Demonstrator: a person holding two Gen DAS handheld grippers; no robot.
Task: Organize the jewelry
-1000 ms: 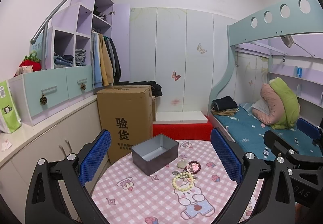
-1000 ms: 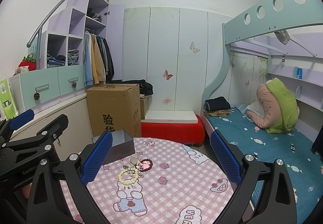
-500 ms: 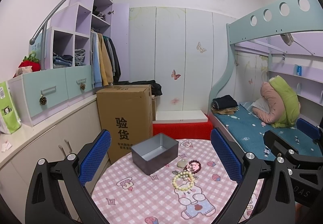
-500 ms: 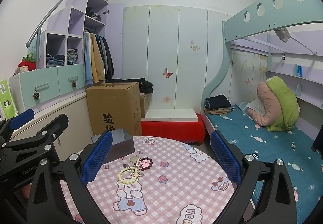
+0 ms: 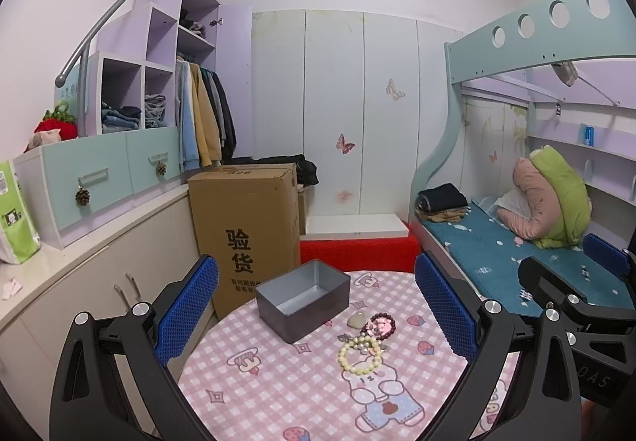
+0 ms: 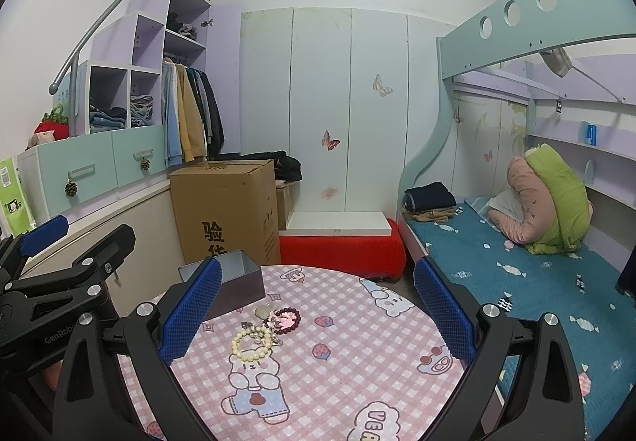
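A grey metal box (image 5: 304,297) stands open and empty at the far left of a round table with a pink checked cloth (image 5: 302,393). Beside it lie a pale stone (image 5: 356,320), a dark red bead bracelet (image 5: 381,325) and a cream pearl bracelet (image 5: 359,354), close together. In the right wrist view the box (image 6: 234,284), dark bracelet (image 6: 287,318) and pearl bracelet (image 6: 251,342) show left of centre. My left gripper (image 5: 318,306) is open and empty above the table's near side. My right gripper (image 6: 316,306) is open and empty, to its right.
A tall cardboard carton (image 5: 248,226) stands behind the table on the left, next to low cabinets (image 5: 99,282). A red platform (image 5: 357,252) lies beyond the table. A bunk bed with blue bedding (image 5: 516,254) runs along the right side.
Both views have shifted only slightly; the jewelry and box have not moved and both grippers stay open.
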